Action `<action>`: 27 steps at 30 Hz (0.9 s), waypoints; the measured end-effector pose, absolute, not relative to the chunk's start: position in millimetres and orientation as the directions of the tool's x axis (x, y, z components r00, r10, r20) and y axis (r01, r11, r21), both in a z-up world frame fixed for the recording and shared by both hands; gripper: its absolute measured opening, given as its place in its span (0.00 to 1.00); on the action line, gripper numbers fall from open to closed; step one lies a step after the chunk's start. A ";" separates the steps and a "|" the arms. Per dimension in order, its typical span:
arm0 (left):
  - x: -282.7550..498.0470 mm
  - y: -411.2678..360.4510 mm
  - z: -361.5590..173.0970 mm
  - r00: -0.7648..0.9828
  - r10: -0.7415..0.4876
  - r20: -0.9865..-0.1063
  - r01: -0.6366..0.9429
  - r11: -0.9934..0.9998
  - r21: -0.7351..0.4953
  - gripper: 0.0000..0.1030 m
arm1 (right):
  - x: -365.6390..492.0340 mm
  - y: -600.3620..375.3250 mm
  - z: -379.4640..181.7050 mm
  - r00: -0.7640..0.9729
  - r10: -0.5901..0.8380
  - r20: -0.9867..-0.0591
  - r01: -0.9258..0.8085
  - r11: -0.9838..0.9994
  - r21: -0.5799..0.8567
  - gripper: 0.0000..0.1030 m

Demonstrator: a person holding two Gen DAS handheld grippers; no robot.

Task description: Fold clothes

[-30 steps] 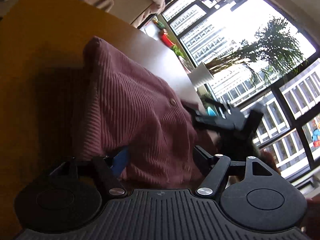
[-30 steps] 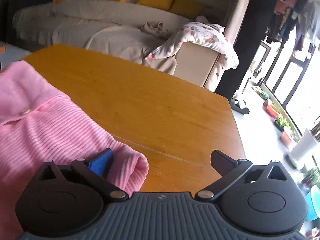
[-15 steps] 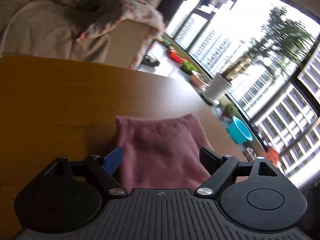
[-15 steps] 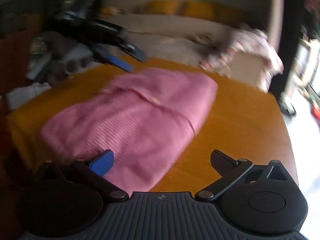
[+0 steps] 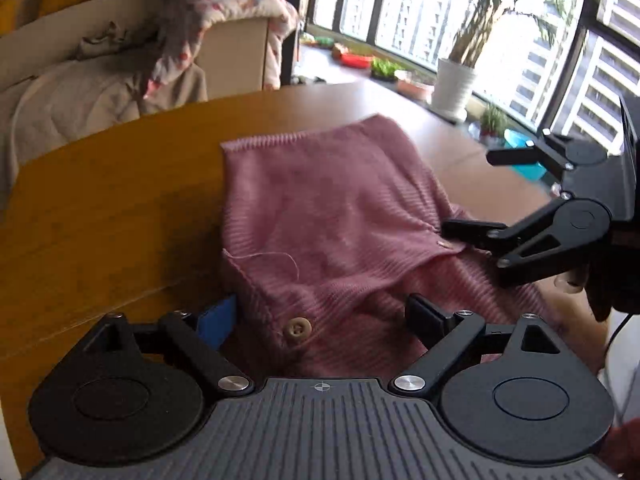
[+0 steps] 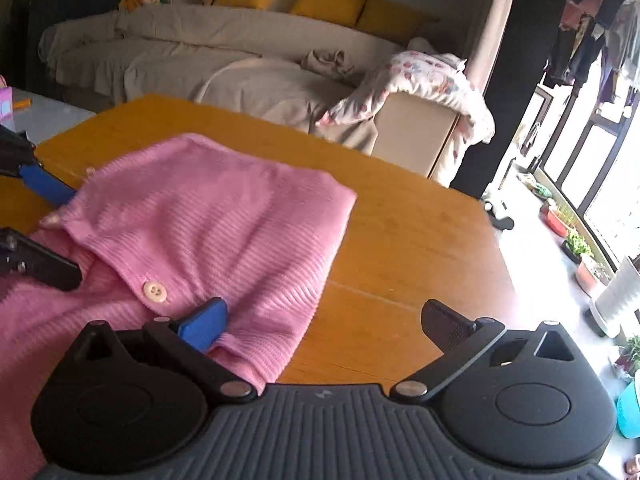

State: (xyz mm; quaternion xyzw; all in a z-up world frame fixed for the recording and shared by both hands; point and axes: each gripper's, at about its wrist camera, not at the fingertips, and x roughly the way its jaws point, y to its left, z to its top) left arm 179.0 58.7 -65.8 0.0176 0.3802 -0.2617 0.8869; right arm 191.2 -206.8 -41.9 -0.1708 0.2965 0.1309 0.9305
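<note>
A pink ribbed knit cardigan (image 5: 328, 216) with cream buttons lies folded on the wooden table (image 5: 104, 200). My left gripper (image 5: 320, 316) is open, its jaws wide apart at the garment's near edge, cloth and a button between them. My right gripper (image 6: 324, 320) is open too, its blue-padded left finger (image 6: 204, 322) resting on the cardigan (image 6: 216, 224) beside a button; its right finger is over bare wood. The right gripper also shows in the left wrist view (image 5: 480, 200) at the right, and the left gripper in the right wrist view (image 6: 48, 232) at the left.
The table's far edge (image 6: 400, 168) runs before a covered sofa (image 6: 200, 64) with a floral blanket (image 6: 428, 76). Potted plants (image 5: 456, 80) stand along the window to the right. Bare wood (image 6: 408, 248) lies right of the garment.
The garment was held up and carried over a second ago; now it lies folded on the table with both grippers open at its near edge. Both cameras have swung and settled.
</note>
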 end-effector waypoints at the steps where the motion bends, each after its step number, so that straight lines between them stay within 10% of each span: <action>1: 175.7 63.5 -62.0 0.579 -0.476 -0.662 0.475 0.857 -0.201 0.91 | 183.6 -210.8 -38.4 0.788 0.161 -0.594 -0.353 0.909 -0.222 1.00; 7: 179.6 64.8 -61.6 0.628 -0.427 -0.650 0.418 0.890 -0.182 0.92 | 126.6 -220.5 -35.6 0.691 0.341 -0.637 -0.502 0.861 -0.084 1.00; 15: 179.7 64.9 -74.7 0.616 -0.382 -0.689 0.403 0.904 -0.142 0.92 | 97.3 -225.4 -51.4 0.751 0.210 -0.625 -0.485 0.819 -0.307 1.00; 27: 159.4 65.6 -51.4 0.672 -0.387 -0.631 0.430 0.898 -0.093 0.93 | 88.4 -254.4 -46.8 0.685 0.306 -0.662 -0.443 0.895 -0.045 1.00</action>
